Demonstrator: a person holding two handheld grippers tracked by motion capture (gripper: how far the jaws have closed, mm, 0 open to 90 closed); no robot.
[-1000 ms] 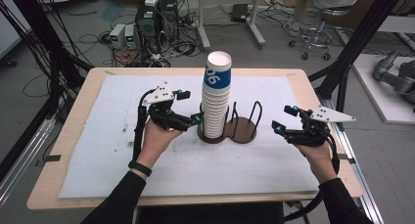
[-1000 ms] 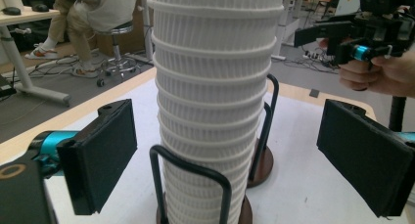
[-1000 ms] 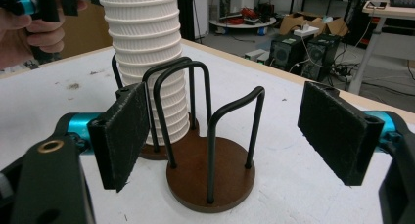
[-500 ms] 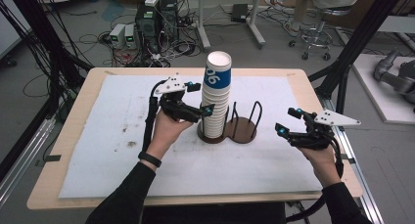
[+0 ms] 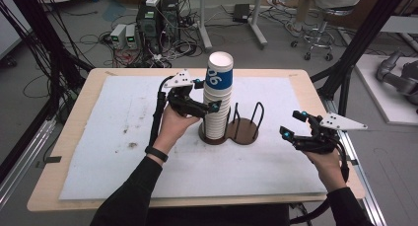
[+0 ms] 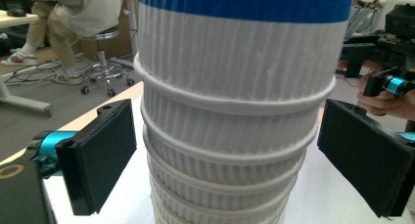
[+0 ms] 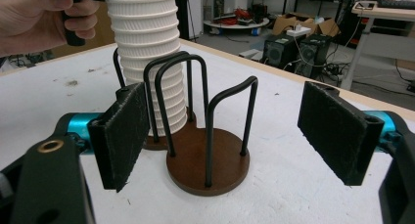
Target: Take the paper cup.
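A tall stack of white ribbed paper cups [image 5: 219, 95], the top one banded blue, stands in the left half of a brown wire-looped holder [image 5: 244, 132]. My left gripper [image 5: 207, 94] is up against the stack from the left at mid height. In the left gripper view the stack [image 6: 235, 111] stands between its open jaws, with a pad [image 6: 98, 155] close on each side and small gaps. My right gripper [image 5: 292, 123] hovers open and holding nothing to the right of the holder. Its view looks along the jaws at the holder's vacant right half [image 7: 205, 165] and the stack [image 7: 147, 38].
A white mat [image 5: 123, 137] covers the wooden table. Black frame posts stand at both sides. Computers and cables lie on the floor behind the table, and a person sits on a stool at the back right. Bare mat lies left of and in front of the holder.
My left gripper has moved right and away from the person, from beside the holder to the stack, and its jaws now straddle the cups. The right gripper has stayed put.
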